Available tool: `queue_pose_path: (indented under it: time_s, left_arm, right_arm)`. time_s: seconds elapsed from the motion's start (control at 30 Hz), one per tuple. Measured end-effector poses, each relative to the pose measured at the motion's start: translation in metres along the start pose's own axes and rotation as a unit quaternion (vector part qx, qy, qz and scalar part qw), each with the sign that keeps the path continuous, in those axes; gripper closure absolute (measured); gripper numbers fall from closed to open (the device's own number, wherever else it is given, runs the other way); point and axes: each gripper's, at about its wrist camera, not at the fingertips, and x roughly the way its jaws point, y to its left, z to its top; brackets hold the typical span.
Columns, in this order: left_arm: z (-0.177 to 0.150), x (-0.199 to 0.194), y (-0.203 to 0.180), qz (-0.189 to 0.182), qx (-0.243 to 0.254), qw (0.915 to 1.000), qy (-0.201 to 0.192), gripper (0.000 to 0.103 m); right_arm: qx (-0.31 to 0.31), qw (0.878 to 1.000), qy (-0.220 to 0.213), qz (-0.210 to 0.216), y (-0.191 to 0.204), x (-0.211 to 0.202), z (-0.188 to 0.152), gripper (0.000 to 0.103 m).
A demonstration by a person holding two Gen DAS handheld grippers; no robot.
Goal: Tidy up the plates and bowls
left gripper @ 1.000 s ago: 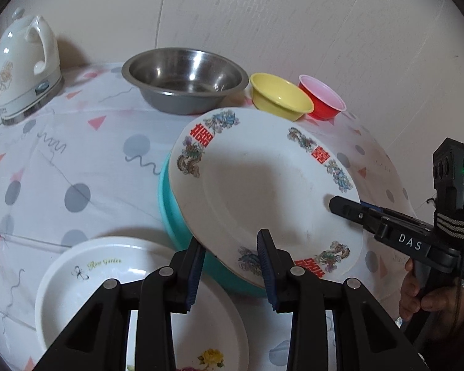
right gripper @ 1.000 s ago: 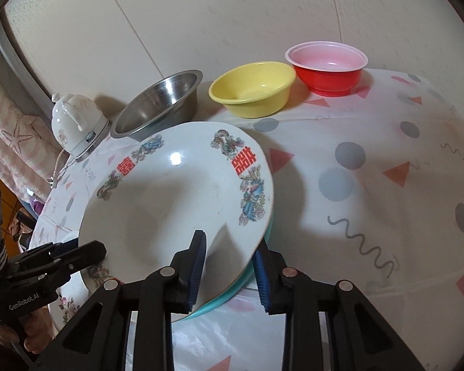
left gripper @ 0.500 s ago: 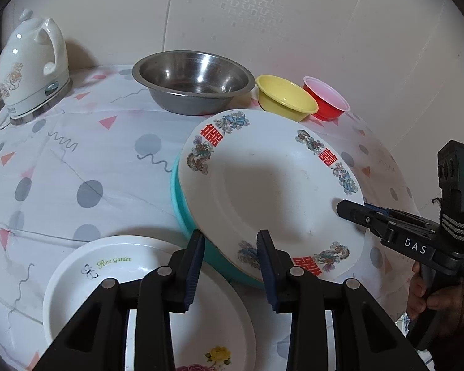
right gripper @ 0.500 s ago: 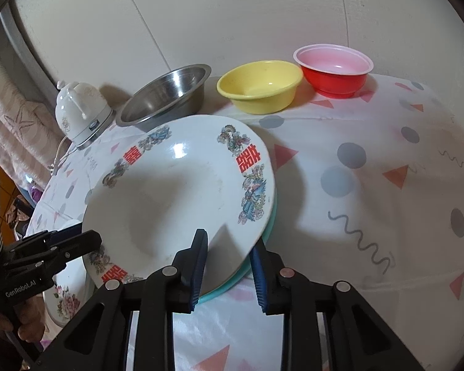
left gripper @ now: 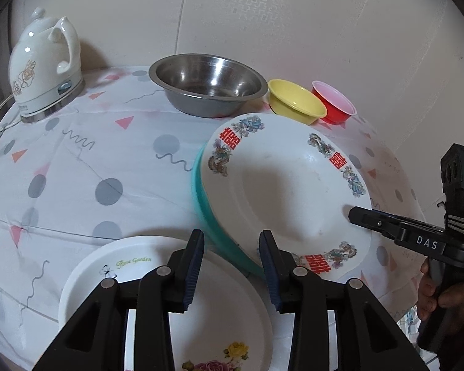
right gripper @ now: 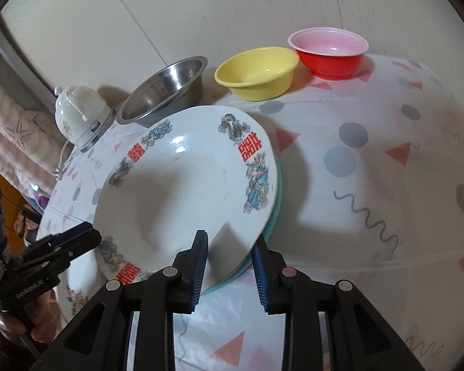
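A white plate with red characters and dragons (left gripper: 281, 185) (right gripper: 176, 185) lies on a teal plate (left gripper: 201, 198) (right gripper: 277, 198). My left gripper (left gripper: 232, 247) (right gripper: 86, 235) straddles the near rim of this stack. Its jaws are opening and its left pad stands just clear of the teal edge. My right gripper (right gripper: 229, 247) (left gripper: 352, 213) holds the opposite rim, one pad on the dragon plate and one against the teal underside. Its jaws are easing open too. A white flowered plate (left gripper: 133, 266) lies under my left gripper.
Against the back wall stand a steel bowl (left gripper: 207, 83) (right gripper: 167, 86), a yellow bowl (left gripper: 294, 102) (right gripper: 256, 71) and a red bowl (left gripper: 334, 102) (right gripper: 328, 49). A white kettle (left gripper: 43, 68) (right gripper: 77, 114) stands at the far left. A person's hand (left gripper: 442, 293) grips the right tool.
In the left wrist view the plate stack has shifted right and a little away, and the left jaws stand slightly wider. The right wrist view has barely changed.
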Motion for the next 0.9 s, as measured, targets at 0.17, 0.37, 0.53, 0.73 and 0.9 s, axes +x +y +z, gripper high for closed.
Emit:
queue_pose_path:
  time_s: [0.17,0.37,0.53,0.73,0.9]
  left_arm:
    - [0.000,-0.006,0.007,0.003,-0.009,0.9999,-0.011,0.065]
    - [0.000,-0.015,0.026,0.011,-0.031,0.9992,-0.021,0.062]
    - [-0.001,-0.022,0.039,0.017,-0.047,0.9983,-0.028,0.062]
    - [-0.003,-0.027,0.049,0.024,-0.063,0.9971,-0.034,0.061]
    - [-0.005,-0.035,0.050,0.028,-0.067,0.9964,-0.043,0.059]
  right_arm:
    - [-0.015,1.000,-0.002,-0.008,0.003,-0.003,-0.003,0.075]
    - [-0.040,0.999,-0.007,-0.029,0.011,-0.005,-0.005,0.075]
    - [-0.044,0.998,-0.005,-0.035,0.011,-0.006,-0.004,0.075]
    - [-0.034,0.999,-0.002,-0.029,0.010,-0.004,-0.002,0.075]
    - [-0.041,0.999,0.007,-0.022,0.011,-0.003,-0.001,0.075]
